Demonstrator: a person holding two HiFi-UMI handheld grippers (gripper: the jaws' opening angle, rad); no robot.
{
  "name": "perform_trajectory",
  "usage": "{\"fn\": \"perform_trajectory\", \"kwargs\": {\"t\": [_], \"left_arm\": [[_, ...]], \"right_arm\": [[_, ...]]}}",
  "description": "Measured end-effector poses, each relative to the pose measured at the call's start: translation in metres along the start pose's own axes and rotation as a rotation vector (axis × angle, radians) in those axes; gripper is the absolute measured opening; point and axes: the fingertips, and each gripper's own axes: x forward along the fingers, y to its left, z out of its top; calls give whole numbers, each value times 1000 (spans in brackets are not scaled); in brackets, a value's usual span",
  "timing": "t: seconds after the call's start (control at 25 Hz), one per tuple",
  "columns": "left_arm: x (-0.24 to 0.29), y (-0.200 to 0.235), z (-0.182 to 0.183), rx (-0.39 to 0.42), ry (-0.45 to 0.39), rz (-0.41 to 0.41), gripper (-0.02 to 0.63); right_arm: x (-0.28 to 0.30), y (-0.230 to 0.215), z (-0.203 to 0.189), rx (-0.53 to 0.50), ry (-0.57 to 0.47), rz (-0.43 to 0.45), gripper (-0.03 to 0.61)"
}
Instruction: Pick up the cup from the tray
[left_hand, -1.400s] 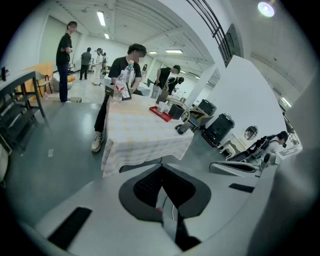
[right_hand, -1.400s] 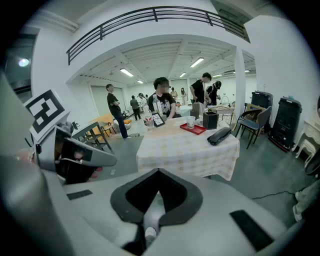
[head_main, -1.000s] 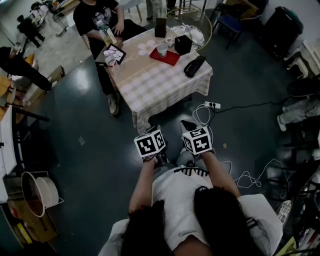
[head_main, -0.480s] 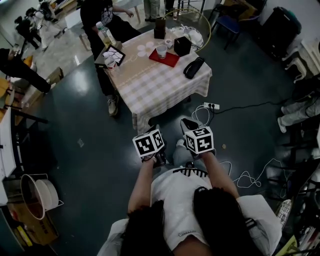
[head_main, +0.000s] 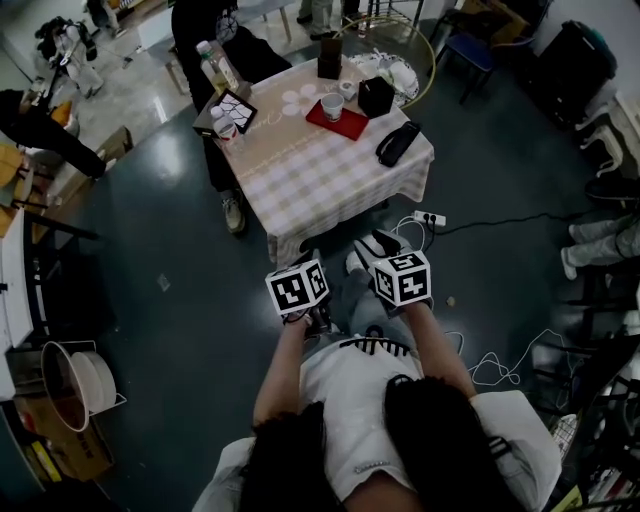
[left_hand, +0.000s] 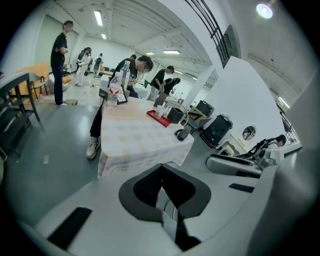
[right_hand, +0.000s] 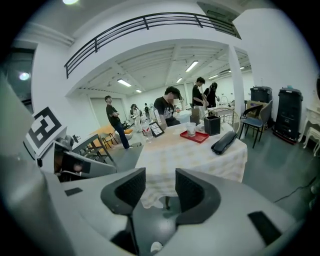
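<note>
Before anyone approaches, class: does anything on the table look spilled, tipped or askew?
Nothing stands out: the cup stands upright on the red tray, and the checked cloth shows no spill.

Black box (head_main: 376, 97) beside cup (head_main: 331, 105)

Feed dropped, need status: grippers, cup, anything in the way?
Left gripper shut, empty. Right gripper just been opening, nothing between jaws. Cup on red tray, far across table. Black case nearer, right.
</note>
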Motion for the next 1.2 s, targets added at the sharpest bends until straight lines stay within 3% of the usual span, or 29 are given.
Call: {"fn": "perform_trajectory", "kwargs": {"t": [0.4,0.8,1.2], "left_arm": [[55,-4,83,15,-27,19,8],[117,-18,159,-14,-42,74,8],[166,-39,192,-40,-23,98,8]], "right_arm": [[57,-46,76,-22,-46,30,233],[109,-116,140,-25,-37,41,247],[150,-162,178,-60,-6,97,263]]}}
